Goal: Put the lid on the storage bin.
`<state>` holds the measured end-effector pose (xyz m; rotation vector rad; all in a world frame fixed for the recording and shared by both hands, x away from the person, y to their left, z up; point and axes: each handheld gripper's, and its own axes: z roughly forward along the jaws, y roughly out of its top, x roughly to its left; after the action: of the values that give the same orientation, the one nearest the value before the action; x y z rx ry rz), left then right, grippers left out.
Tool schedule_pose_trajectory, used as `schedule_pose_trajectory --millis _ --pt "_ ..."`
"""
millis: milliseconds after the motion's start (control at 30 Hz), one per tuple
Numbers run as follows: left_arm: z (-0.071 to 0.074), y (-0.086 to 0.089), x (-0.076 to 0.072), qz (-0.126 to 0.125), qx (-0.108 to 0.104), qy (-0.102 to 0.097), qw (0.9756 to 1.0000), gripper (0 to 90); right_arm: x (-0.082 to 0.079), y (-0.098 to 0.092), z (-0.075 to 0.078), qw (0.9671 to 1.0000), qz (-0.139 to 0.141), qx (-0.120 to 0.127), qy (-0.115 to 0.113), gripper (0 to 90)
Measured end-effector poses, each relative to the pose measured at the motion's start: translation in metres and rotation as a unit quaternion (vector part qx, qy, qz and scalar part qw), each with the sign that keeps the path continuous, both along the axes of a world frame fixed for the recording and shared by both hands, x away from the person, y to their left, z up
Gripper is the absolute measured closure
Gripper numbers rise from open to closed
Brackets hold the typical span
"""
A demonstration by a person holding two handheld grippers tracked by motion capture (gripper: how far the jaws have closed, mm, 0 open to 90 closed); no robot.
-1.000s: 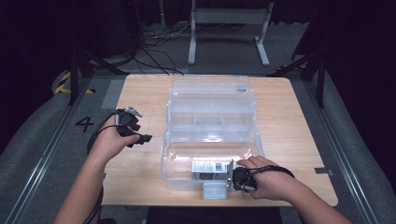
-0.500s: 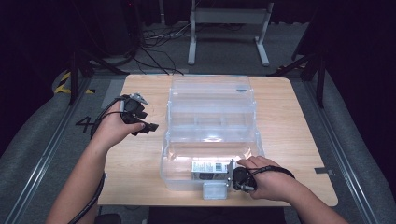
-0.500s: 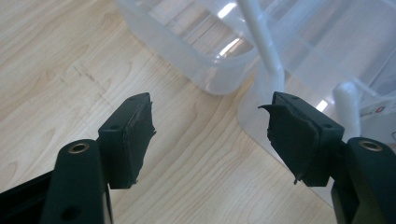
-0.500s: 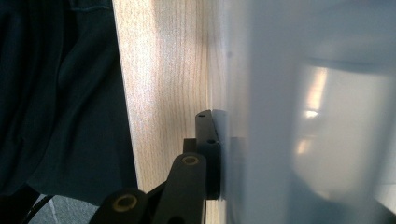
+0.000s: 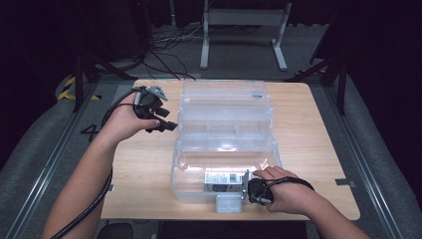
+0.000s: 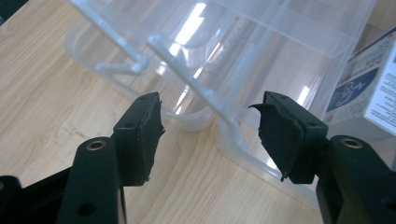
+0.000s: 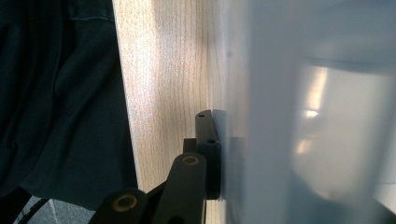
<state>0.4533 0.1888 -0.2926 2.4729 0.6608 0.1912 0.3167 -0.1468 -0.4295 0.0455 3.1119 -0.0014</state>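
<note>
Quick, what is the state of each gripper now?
Left gripper: open, jaws just closing somewhat, nothing between them.
Right gripper: shut on the clear box front wall.

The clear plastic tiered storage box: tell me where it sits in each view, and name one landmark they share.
High view: clear plastic tiered storage box at the table's centre, opened in steps.
Left gripper view: across the top and right, beyond the open jaws.
Right gripper view: blurred wall down the right half, against the shut jaws.
Shared landmark: the light wooden table.
</note>
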Motion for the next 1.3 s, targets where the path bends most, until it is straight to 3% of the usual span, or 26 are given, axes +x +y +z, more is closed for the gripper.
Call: schedule_pose_trajectory --millis 267,300,367,433,533,900,1133,1300 --pt "0.016 -0.026 0.007 -0.034 0.029 -0.020 0.9988 42.9 0.000 0.000 0.000 1.0000 0.004 0.001 0.000 88.4" --pt "0.017 -0.029 0.009 -0.041 0.030 -0.023 0.9984 43.3 0.000 0.000 0.000 1.0000 0.004 0.001 0.000 88.4" --pt "0.021 -0.039 0.014 -0.067 0.013 -0.020 0.9975 45.5 0.000 0.000 0.000 1.0000 -0.001 0.001 -0.006 88.4" --pt "0.021 -0.042 0.016 -0.070 0.014 -0.021 0.9972 46.2 0.000 0.000 0.000 1.0000 0.001 0.001 -0.006 88.4" --pt "0.021 -0.054 0.023 -0.077 0.034 -0.026 0.9961 46.6 -0.001 -0.001 0.001 1.0000 -0.002 0.000 -0.006 88.3" --pt "0.021 -0.088 0.030 -0.104 0.029 -0.030 0.9937 52.0 -0.001 -0.001 0.000 1.0000 -0.004 0.001 -0.002 88.3" --pt "0.017 -0.109 0.036 -0.114 0.061 -0.028 0.9912 51.2 0.000 -0.001 0.000 1.0000 -0.001 -0.001 -0.002 88.3" --pt "0.014 -0.122 0.041 -0.129 0.090 -0.024 0.9873 51.5 0.000 -0.001 0.000 1.0000 -0.001 0.001 -0.002 88.3"
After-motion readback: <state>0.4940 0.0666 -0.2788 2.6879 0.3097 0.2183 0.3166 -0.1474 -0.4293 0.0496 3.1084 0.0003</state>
